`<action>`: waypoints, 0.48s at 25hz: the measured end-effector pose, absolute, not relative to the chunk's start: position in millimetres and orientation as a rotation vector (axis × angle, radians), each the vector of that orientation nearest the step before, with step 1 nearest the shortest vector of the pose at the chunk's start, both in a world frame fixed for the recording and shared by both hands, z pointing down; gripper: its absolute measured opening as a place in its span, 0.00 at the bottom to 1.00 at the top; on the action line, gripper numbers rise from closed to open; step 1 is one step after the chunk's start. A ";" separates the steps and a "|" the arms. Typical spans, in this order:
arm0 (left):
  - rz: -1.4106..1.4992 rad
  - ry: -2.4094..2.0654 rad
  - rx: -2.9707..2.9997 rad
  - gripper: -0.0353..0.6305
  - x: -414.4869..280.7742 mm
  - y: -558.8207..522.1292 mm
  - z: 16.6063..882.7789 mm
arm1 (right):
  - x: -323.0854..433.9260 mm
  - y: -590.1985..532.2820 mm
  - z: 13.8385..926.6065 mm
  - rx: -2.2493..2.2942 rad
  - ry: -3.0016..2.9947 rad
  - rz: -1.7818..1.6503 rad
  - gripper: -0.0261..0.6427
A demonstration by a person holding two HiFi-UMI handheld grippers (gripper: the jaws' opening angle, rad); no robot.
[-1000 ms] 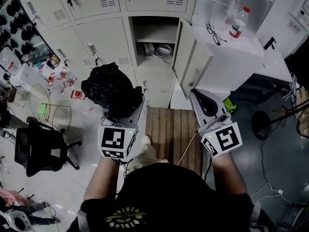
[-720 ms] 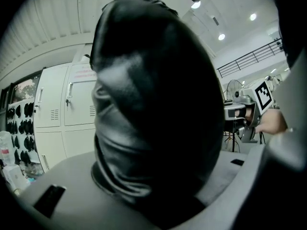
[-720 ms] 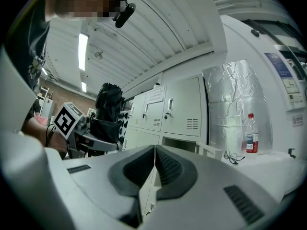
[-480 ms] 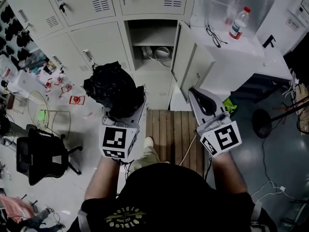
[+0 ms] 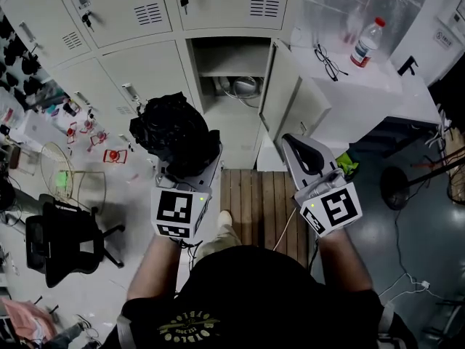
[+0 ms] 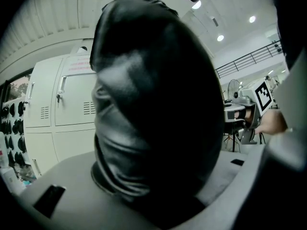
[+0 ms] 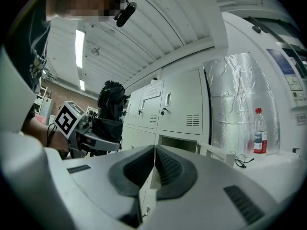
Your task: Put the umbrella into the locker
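The step in hand reads as the carry toward the open locker (image 5: pixel 225 55), and doing it well probably means steering the bundle squarely at the opening while keeping clear of the door (image 5: pixel 280 100), which hangs open on the right. The left gripper (image 5: pixel 187 171) has its jaws clamped on the black umbrella (image 5: pixel 173 133), a bulky crumpled bundle that fills the left gripper view between them and rises well above the jaws. Since it stands tall, it likely has to be tipped forward or lowered to pass under the shelf (image 5: pixel 234 72). The lower space already holds a pale coil of cable (image 5: pixel 243 86), so the bundle should be set beside or in front of it, not pushed onto it. The umbrella is still outside, in the air to the left of the opening and short of it. The right gripper (image 7: pixel 154 159) has its ribbed pads pressed together on nothing and could steady the door if needed. Both forearms reach forward from the body, with the grippers held about level, side by side and well apart over the slatted wooden mat (image 5: pixel 256 202).
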State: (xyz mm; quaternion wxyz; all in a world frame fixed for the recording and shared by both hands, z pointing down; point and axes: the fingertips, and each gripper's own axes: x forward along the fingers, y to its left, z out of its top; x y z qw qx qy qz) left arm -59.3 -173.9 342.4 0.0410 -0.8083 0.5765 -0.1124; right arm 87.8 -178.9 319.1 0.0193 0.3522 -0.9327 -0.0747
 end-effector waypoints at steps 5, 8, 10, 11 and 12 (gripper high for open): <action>-0.350 1.760 -2.484 0.43 -64.4 -191.5 345.2 | 81.9 -196.6 320.8 1.100 -2.893 -0.224 0.08; -0.357 1.759 -2.488 0.43 -67.5 -201.6 347.0 | 78.6 -206.6 322.4 1.101 -2.892 -0.213 0.08; -0.358 1.759 -2.494 0.43 -69.6 -208.4 347.9 | 76.0 -213.6 322.5 1.103 -2.893 -0.205 0.08; -0.359 1.759 -2.498 0.43 -70.8 -211.9 348.7 | 74.5 -217.3 322.9 1.103 -2.894 -0.201 0.08; -0.361 1.761 -2.502 0.43 -72.1 -215.6 349.7 | 72.8 -221.0 323.6 1.103 -2.896 -0.195 0.08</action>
